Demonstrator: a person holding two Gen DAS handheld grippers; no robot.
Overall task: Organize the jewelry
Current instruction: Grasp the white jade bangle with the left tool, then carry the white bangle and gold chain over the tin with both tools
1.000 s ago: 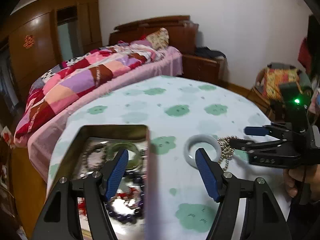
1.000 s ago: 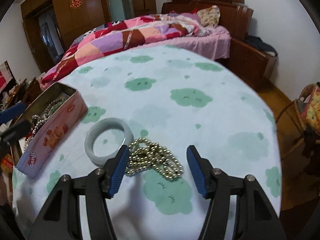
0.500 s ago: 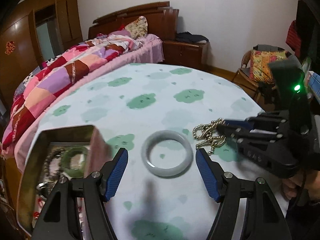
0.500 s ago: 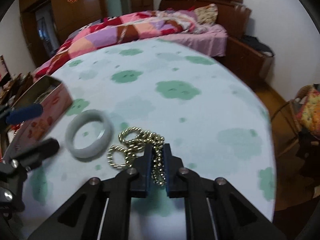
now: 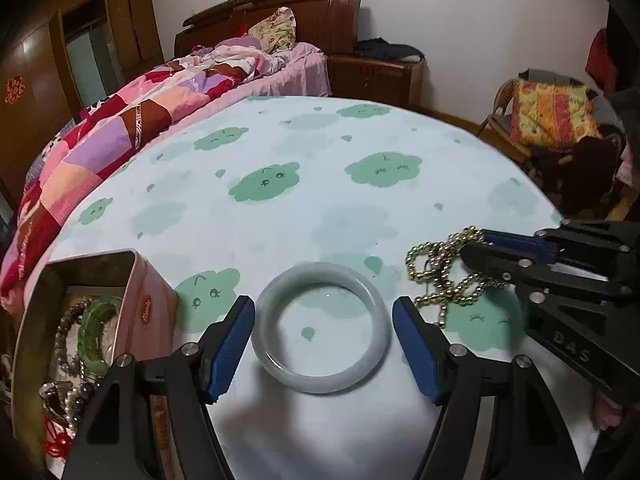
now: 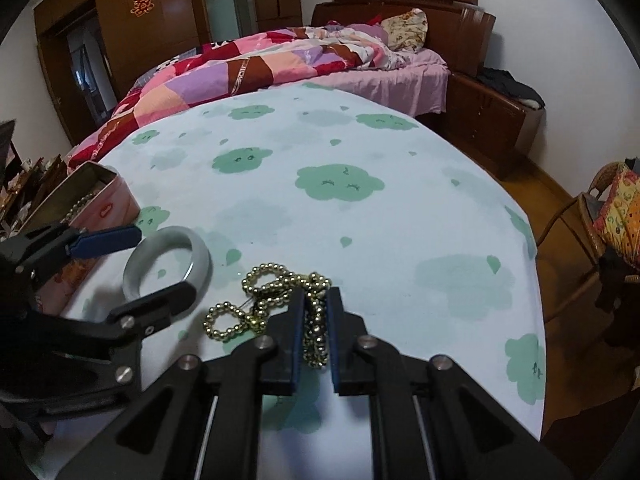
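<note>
A pale grey-white bangle (image 5: 323, 327) lies flat on the cloud-print tablecloth; it also shows in the right wrist view (image 6: 168, 264). My left gripper (image 5: 323, 350) is open, its blue fingers on either side of the bangle, not touching it. My right gripper (image 6: 315, 312) is shut on a gold bead necklace (image 6: 276, 300), which still rests on the cloth; in the left wrist view the necklace (image 5: 444, 276) lies right of the bangle. An open pink tin (image 5: 148, 304) at the left holds a green bangle (image 5: 96, 332) and bead strands.
The round table's edge (image 6: 536, 280) drops off at the right, with a wicker chair (image 6: 600, 232) beyond. A bed with a patchwork quilt (image 5: 140, 120) stands behind the table.
My right gripper closed on the gold necklace. My left gripper swung right from over the tin and moved in until its fingers straddle the pale bangle.
</note>
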